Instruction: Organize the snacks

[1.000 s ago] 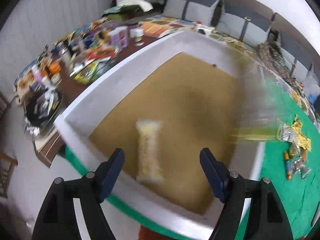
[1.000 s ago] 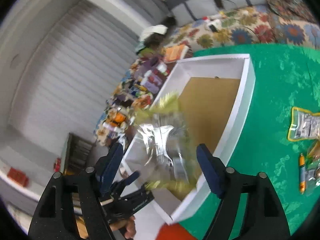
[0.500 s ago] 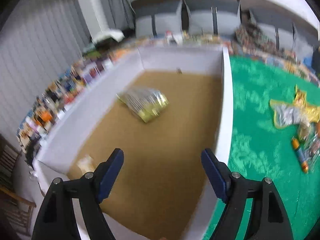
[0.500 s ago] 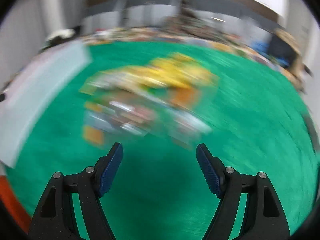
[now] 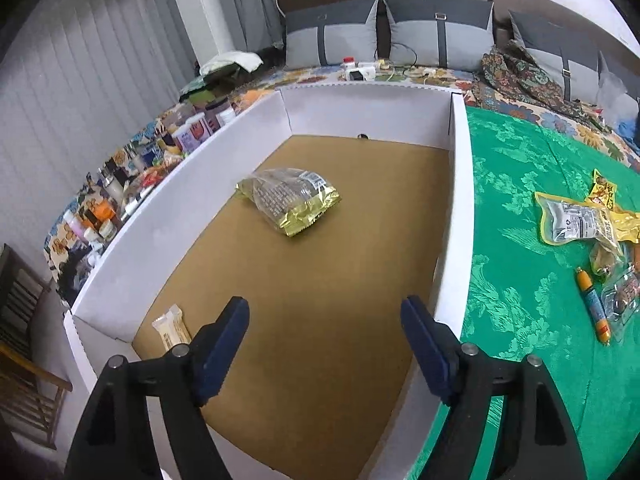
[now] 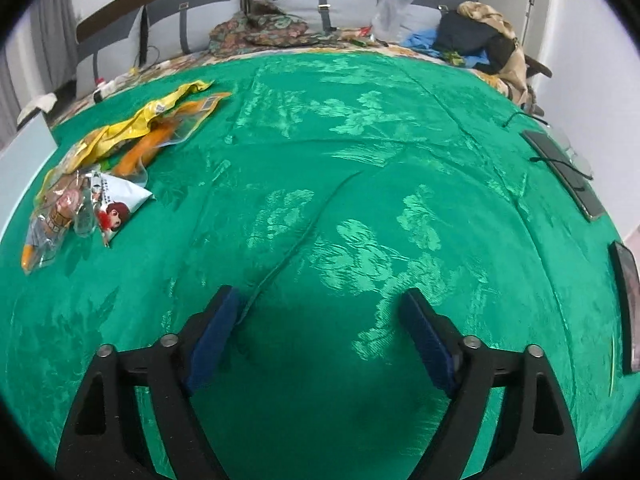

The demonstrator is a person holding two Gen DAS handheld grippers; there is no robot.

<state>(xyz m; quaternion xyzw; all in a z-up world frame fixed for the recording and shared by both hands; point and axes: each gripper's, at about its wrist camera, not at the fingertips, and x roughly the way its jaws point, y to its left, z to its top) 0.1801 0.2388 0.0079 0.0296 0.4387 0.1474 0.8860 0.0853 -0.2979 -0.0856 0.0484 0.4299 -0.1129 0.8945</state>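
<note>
A white-walled box (image 5: 460, 208) with a brown floor stands on the green cloth. Inside lie a gold-and-clear snack bag (image 5: 290, 198) near the middle and a pale wrapped bar (image 5: 172, 328) at the near left corner. My left gripper (image 5: 324, 344) is open and empty above the box's near end. A pile of snacks (image 5: 588, 236) lies on the cloth right of the box; it also shows in the right wrist view (image 6: 108, 172). My right gripper (image 6: 320, 336) is open and empty over bare green cloth, right of the pile.
A cluttered side table with bottles and jars (image 5: 132, 184) runs along the box's left. A sofa with grey cushions (image 5: 400, 28) and clothes (image 6: 476, 40) lies behind. Two dark flat devices (image 6: 564, 172) lie on the cloth at the far right.
The gold snack bag left my right gripper and now lies in the box. My right gripper swung right, away from the box, to over the cloth. The left view pulled back and steadied.
</note>
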